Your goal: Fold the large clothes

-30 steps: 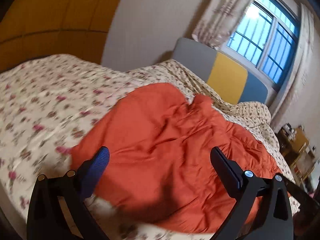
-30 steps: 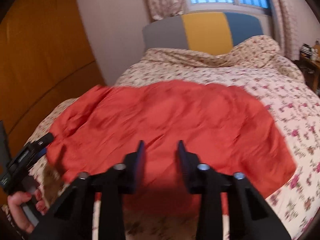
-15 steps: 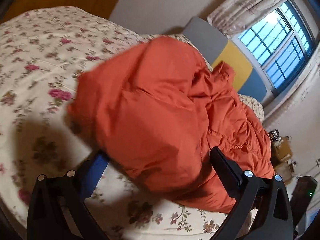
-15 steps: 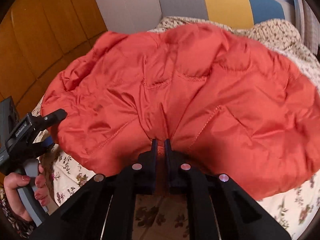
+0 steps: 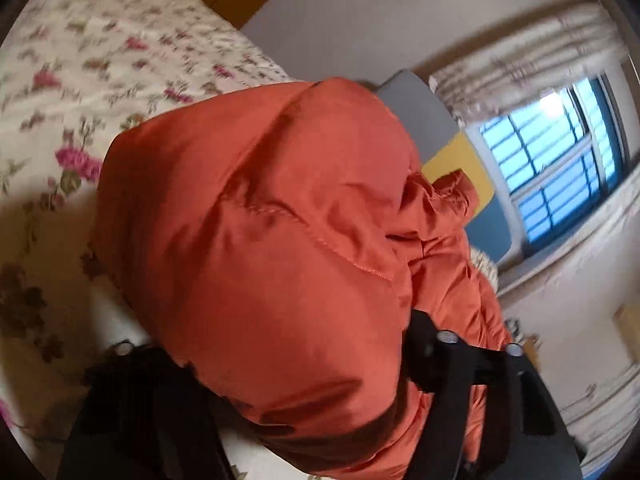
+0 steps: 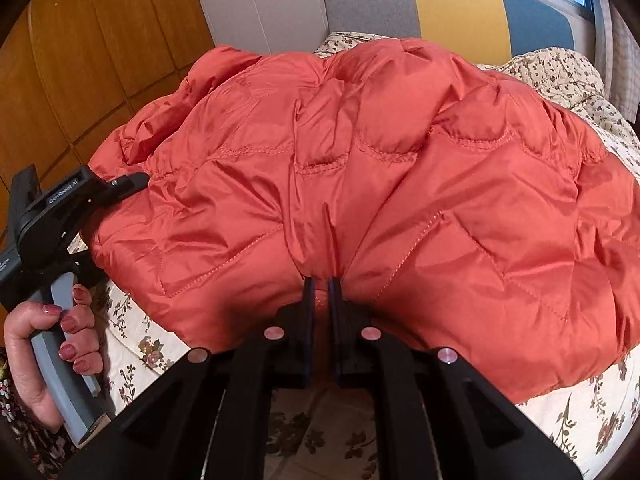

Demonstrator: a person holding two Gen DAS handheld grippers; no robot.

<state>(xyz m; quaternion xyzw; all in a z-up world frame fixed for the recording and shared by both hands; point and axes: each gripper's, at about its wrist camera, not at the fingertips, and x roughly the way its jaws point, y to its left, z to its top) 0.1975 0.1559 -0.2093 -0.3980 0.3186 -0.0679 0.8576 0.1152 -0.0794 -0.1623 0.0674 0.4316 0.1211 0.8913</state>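
Lying bunched across the flowered bedspread, the orange quilted jacket is spread wide over the bed, its near hem drawn up into a pinch. That hem fold is clamped by the right gripper, whose jaws are pressed nearly together with a thin pleat of fabric caught between them. At the jacket's left edge the left gripper is seen, held by a hand on a grey handle; in its own view a puffy bulge of the jacket fills the gap between its fingers – the jaws have just been closing and stand about half apart, though whether the pads press on the cloth cannot be told, the tips being hidden. Behind the jacket a grey, yellow and blue headboard is seen – beside it a window and wooden wall panels
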